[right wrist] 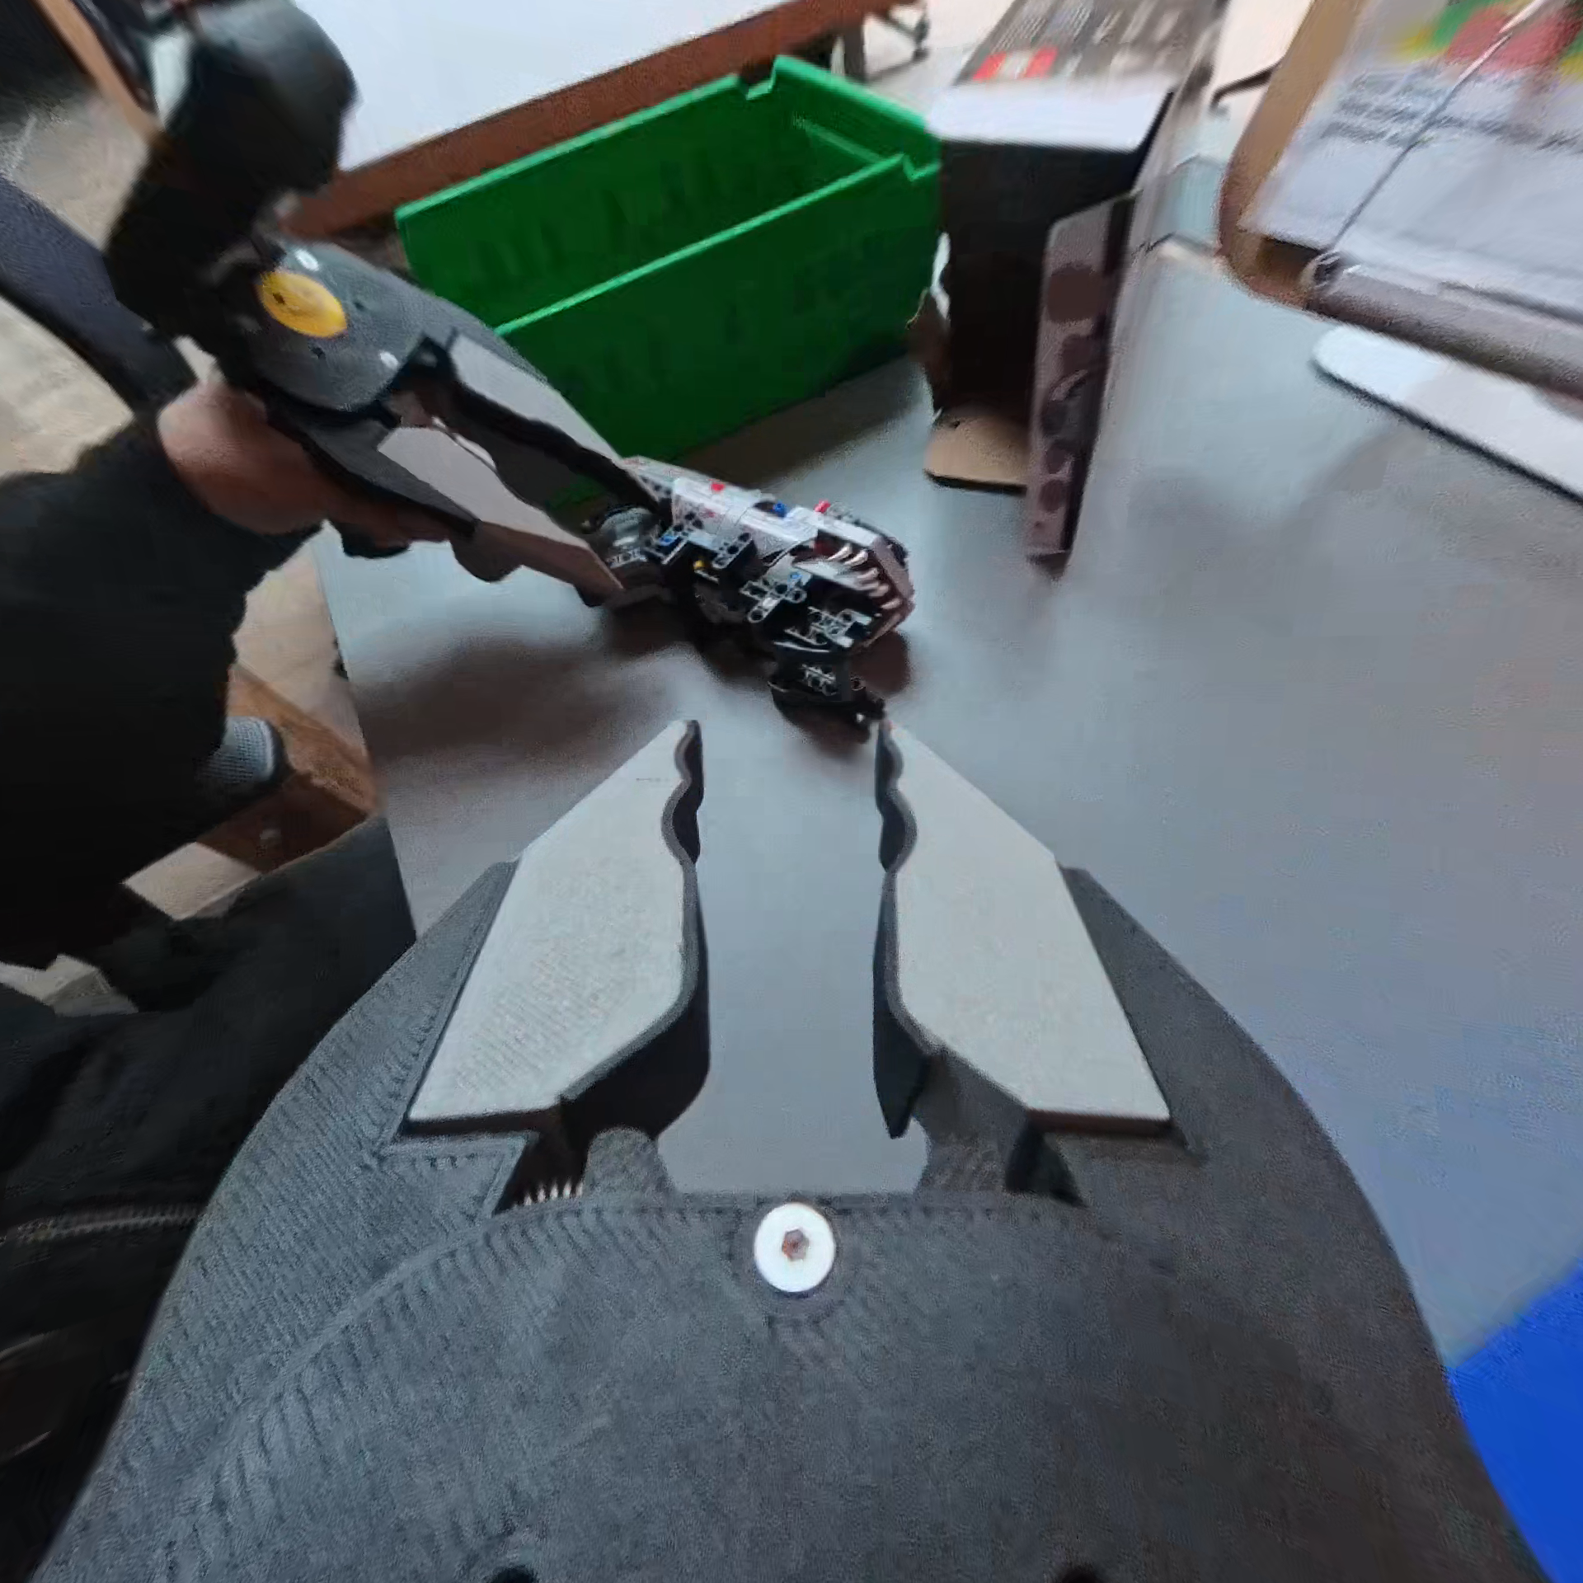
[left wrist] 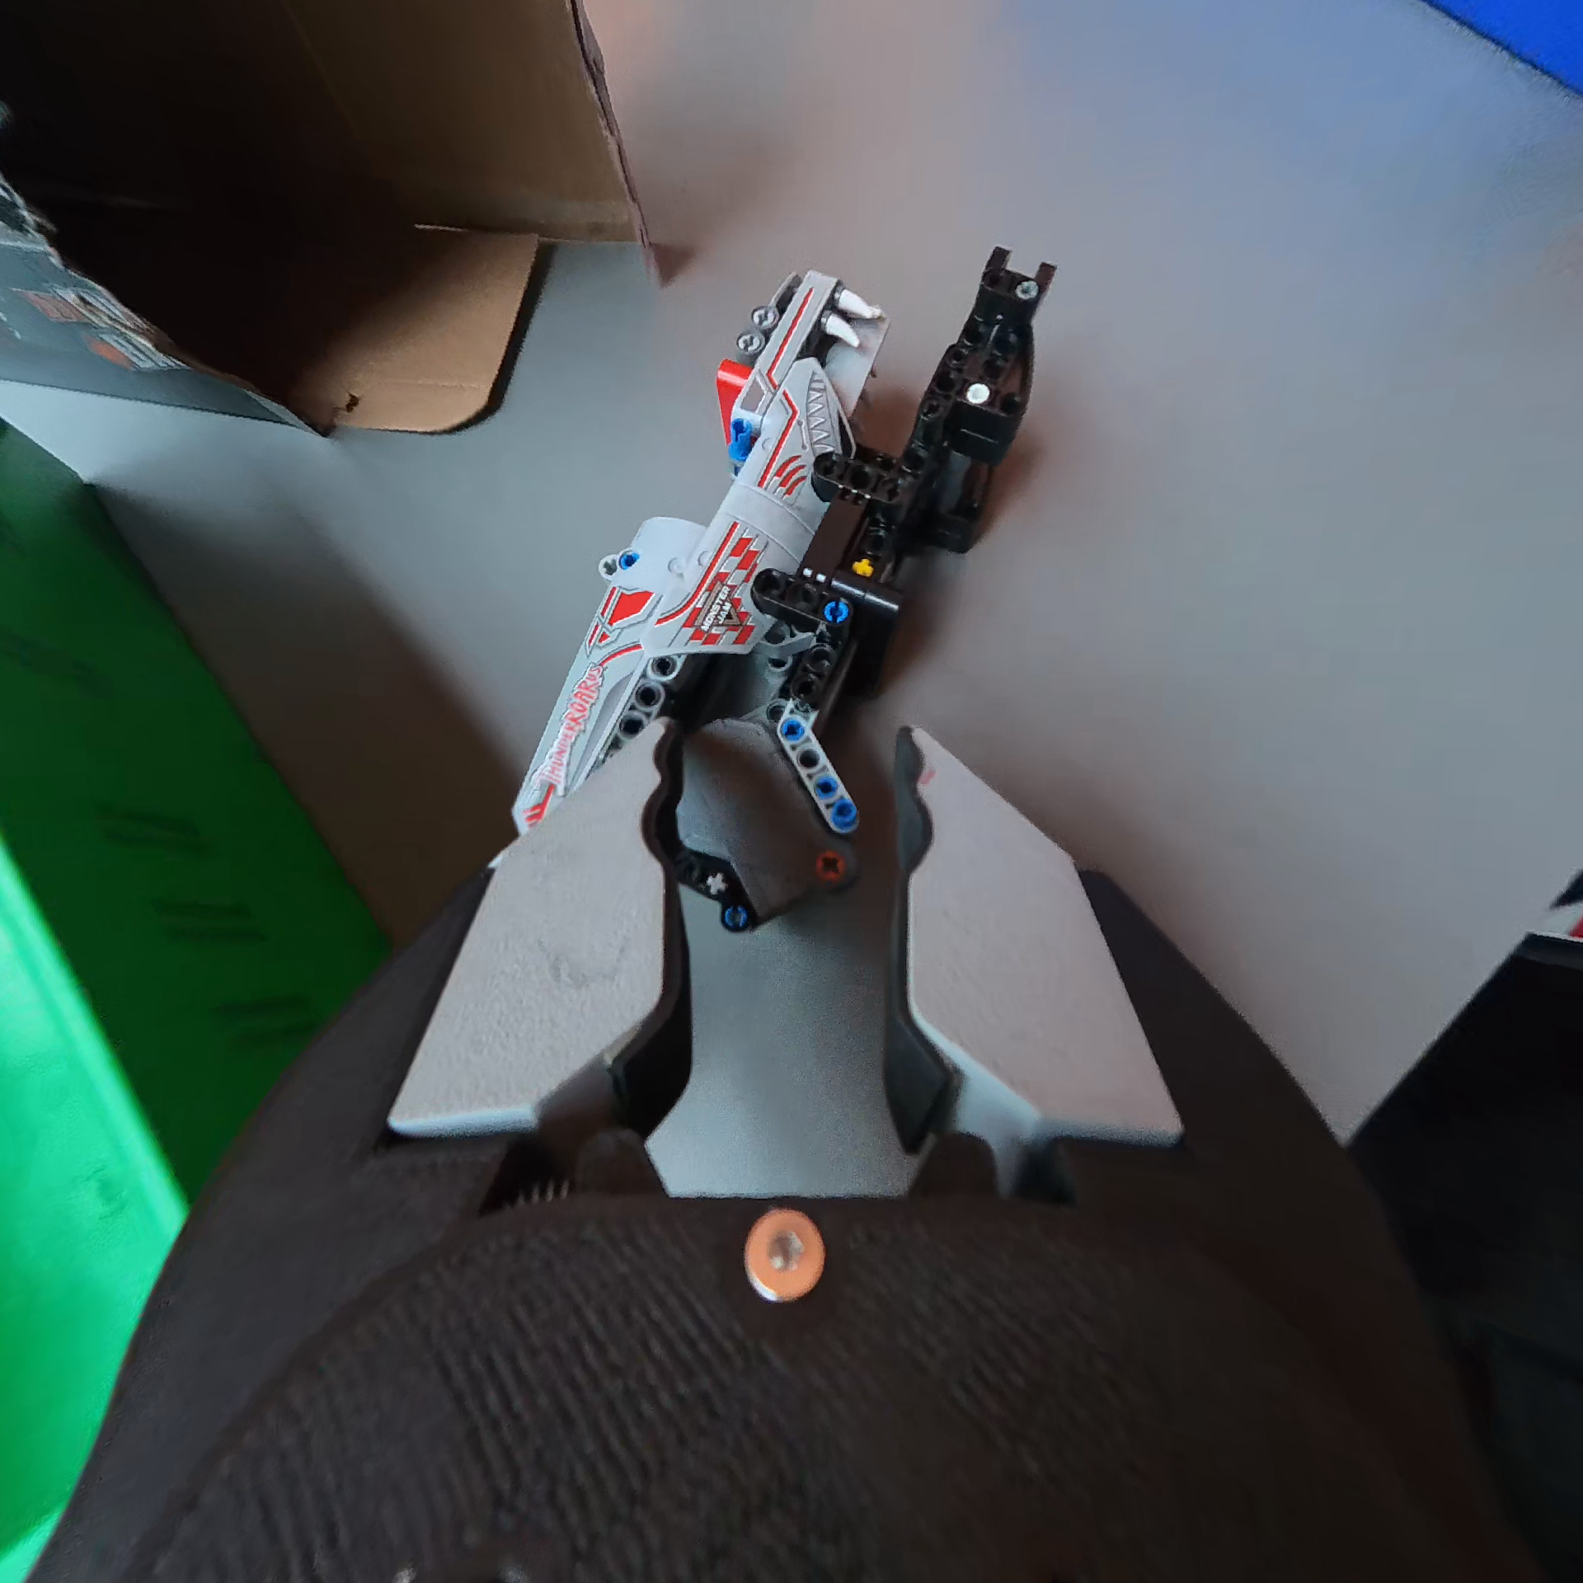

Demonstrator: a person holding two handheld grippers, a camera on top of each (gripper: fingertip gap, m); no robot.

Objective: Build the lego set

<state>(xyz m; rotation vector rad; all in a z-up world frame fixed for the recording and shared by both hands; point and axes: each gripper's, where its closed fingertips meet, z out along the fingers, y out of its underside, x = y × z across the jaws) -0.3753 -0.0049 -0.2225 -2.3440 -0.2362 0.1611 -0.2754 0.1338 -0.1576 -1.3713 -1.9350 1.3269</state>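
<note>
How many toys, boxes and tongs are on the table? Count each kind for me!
Lego models: 1, grey, red and black
Green bins: 1
Cardboard boxes: 1
Dark printed boxes: 1
Tongs: 2, left and right
Total: 6

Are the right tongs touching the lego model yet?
Apart. The right wrist view shows the right tongs open and empty, with a strip of bare table between their tips and the nearest black end of the lego model.
</note>
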